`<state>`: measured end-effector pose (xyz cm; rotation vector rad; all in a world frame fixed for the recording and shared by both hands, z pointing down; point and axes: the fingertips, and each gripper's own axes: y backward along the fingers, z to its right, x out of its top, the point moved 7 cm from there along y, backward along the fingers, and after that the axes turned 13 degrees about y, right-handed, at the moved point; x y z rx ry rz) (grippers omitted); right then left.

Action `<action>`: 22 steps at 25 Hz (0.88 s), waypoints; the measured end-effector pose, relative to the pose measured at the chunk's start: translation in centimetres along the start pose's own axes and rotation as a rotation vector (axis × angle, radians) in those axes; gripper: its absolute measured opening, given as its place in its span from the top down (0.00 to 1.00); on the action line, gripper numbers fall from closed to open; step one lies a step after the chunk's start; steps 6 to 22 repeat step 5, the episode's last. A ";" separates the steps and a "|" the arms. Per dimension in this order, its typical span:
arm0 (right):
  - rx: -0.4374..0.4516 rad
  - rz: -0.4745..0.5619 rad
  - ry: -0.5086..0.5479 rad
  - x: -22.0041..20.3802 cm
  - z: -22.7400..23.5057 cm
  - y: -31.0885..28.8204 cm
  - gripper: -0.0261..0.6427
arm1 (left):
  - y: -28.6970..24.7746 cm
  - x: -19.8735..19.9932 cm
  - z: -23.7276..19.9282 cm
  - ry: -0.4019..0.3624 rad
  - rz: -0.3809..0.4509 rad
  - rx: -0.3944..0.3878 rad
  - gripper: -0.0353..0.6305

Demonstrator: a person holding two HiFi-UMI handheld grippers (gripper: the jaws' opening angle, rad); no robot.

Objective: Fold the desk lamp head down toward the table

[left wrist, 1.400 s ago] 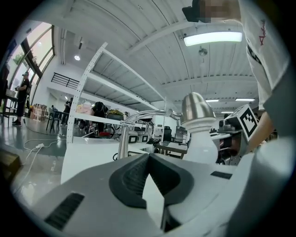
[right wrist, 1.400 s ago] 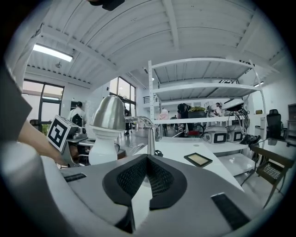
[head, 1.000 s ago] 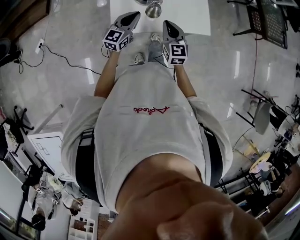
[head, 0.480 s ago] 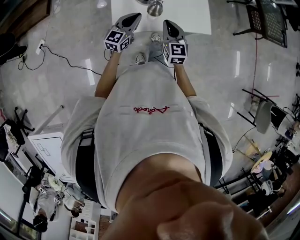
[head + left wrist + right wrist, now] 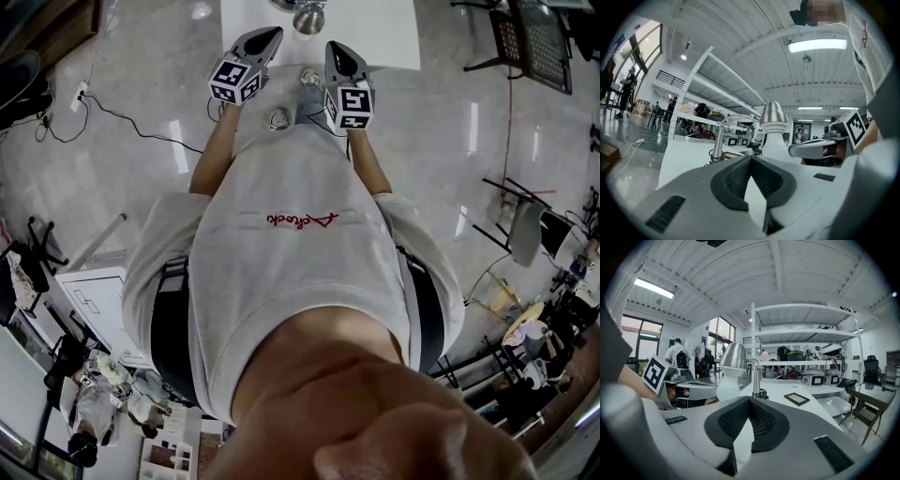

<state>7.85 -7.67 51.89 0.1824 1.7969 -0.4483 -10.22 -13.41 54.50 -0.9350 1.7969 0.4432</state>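
grey tee [image 5: 300,187] w/ red script; l tongs [image 5: 270,32], r tongs [image 5: 334,47] grey, b&w marker cubes [image 5: 234,80]

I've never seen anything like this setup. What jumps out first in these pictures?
Two grey hand-held tools catch the eye first: the left gripper and right gripper, each bearing a black-and-white marker cube. The person holds them side by side in front of the chest, both shut and empty. Just ahead, on a white table, stands the desk lamp, its shiny metal shade over a white bulb.

Bright ceiling strip light [image 5: 817,45]; floor [image 5: 141,84] glare; fisheye vignetting.
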 end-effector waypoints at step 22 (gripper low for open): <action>0.002 -0.007 0.001 -0.1 -0.2 -0.1 0.91 | 0.0 0.0 -0.1 0.002 -0.003 -0.001 0.91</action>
